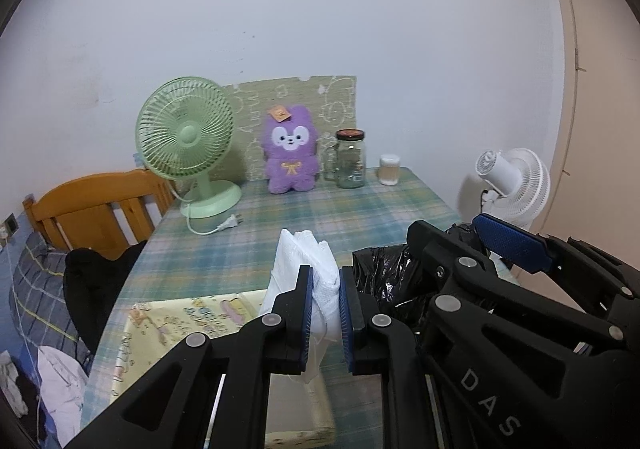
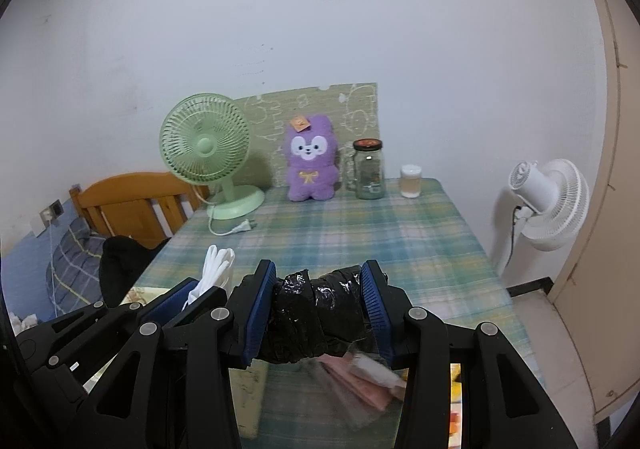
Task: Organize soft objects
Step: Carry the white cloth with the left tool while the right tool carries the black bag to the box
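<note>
My left gripper (image 1: 325, 309) is shut on a folded white plastic bag (image 1: 308, 265), held above the table; the bag also shows in the right wrist view (image 2: 214, 269). My right gripper (image 2: 318, 313) is shut on a crumpled black plastic bag (image 2: 320, 313), held just right of the left gripper; the black bag also shows in the left wrist view (image 1: 384, 281). A pale yellow fabric storage box (image 1: 168, 333) sits on the table below the left gripper. Pink and clear packets (image 2: 360, 377) lie blurred under the right gripper.
A plaid tablecloth (image 2: 400, 241) covers the table. At the back stand a green fan (image 2: 208, 153), a purple plush (image 2: 310, 161), a glass jar (image 2: 370, 169) and a small white container (image 2: 411, 181). A white fan (image 2: 548, 201) stands off the right edge; a wooden chair (image 2: 132, 201) at left.
</note>
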`<state>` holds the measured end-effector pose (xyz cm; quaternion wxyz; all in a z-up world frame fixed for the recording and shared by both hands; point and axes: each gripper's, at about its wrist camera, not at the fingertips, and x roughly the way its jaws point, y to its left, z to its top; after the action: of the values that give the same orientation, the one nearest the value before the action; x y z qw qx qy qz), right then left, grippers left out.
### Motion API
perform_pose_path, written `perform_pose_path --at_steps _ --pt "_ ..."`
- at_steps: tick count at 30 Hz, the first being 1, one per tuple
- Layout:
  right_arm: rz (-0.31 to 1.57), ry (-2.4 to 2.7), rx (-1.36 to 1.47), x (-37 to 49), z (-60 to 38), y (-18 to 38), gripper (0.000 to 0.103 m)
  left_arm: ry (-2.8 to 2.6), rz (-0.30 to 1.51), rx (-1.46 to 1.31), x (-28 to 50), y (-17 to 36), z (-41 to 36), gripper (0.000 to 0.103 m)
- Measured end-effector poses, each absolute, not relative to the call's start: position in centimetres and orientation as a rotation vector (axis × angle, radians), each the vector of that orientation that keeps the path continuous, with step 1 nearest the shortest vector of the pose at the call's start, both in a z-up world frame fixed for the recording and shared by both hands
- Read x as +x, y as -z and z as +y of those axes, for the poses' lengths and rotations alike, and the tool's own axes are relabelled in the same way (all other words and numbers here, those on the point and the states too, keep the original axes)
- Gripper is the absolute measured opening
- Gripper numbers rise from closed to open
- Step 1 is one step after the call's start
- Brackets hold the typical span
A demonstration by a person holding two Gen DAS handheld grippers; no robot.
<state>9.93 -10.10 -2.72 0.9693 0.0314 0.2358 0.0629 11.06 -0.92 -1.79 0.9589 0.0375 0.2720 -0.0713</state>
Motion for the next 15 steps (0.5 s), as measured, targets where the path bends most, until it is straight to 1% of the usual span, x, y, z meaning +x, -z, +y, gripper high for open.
perform_pose_path --at_steps 15 --pt "0.533 -0.198 0.059 12.1 -4.1 5.7 0.049 0.093 0.616 0.08 12.1 4.8 4.8 0.01"
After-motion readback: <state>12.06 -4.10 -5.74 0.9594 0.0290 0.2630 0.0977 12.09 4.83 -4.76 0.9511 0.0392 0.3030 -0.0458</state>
